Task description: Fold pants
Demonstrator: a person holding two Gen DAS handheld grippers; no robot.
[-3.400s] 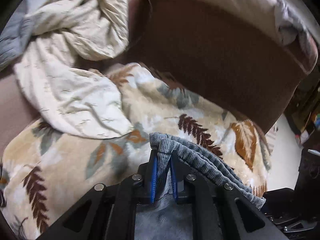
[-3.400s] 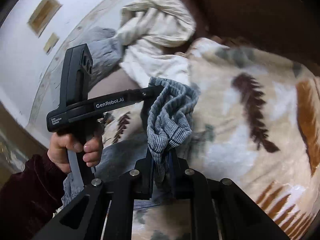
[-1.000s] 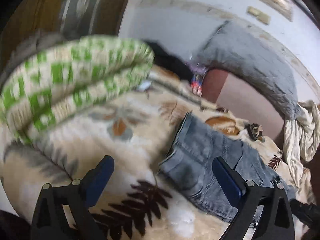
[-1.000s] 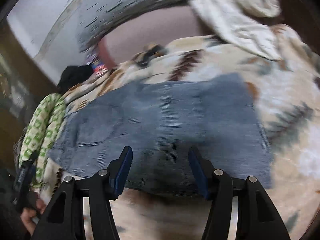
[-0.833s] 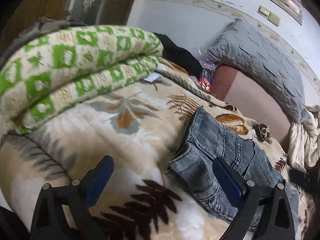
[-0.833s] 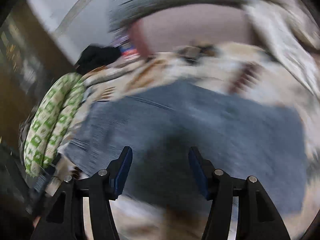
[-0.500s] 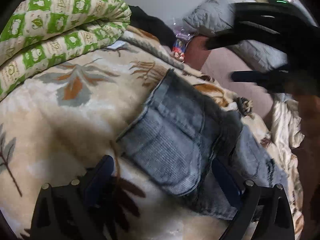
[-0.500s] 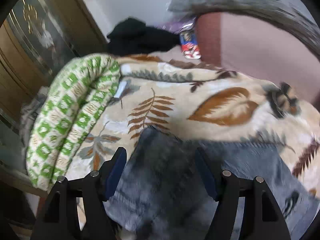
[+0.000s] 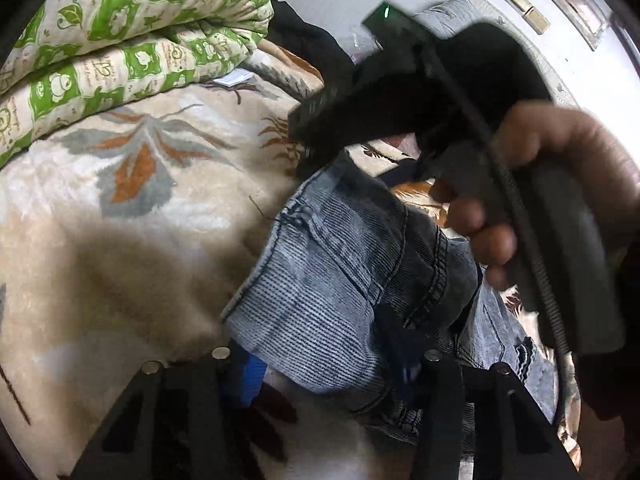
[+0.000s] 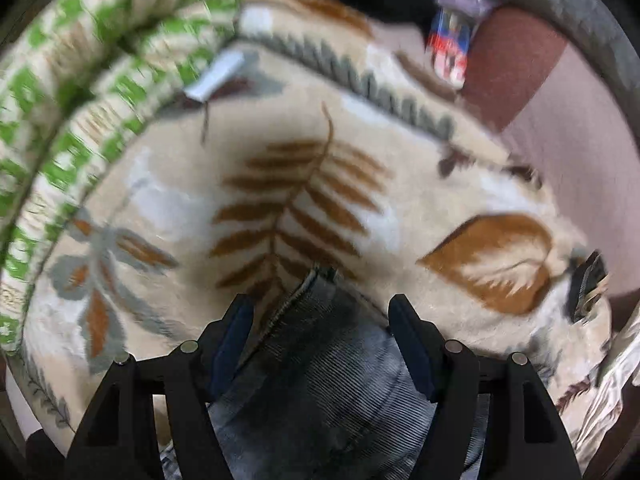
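- Pants [image 9: 344,280], blue-grey ribbed denim, lie folded on the leaf-patterned blanket [image 9: 132,200] that covers the bed; seconds ago both tools held them bunched up in the air.
- Left gripper [image 9: 328,364] has let go since then. Its fingers stand apart, one on each side of the near end of the pants, low and close to the cloth.
- Right gripper [image 10: 320,320] has also released and swung round to the far end of the pants. Its fingers are apart, straddling a hemmed corner of the denim without pinching it.
- Judgement: one fold looks done, and both tools seem to be lining up on the narrow end of the pants for a second fold. Neither has a grip yet.
- Right hand [image 9: 532,184], wrapped round its tool handle, fills the space above and to the right of the pants in the left wrist view, hiding much of the denim behind it.
- Green-and-cream quilt [image 9: 120,36] sits rolled beyond the pants, well apart from them.
- Hard to make out: whether either fingertip touches the cloth; how many layers the fold has; where the far edge of the pants ends. The right wrist view is blurred by motion, and its lower edge cuts the pants off.
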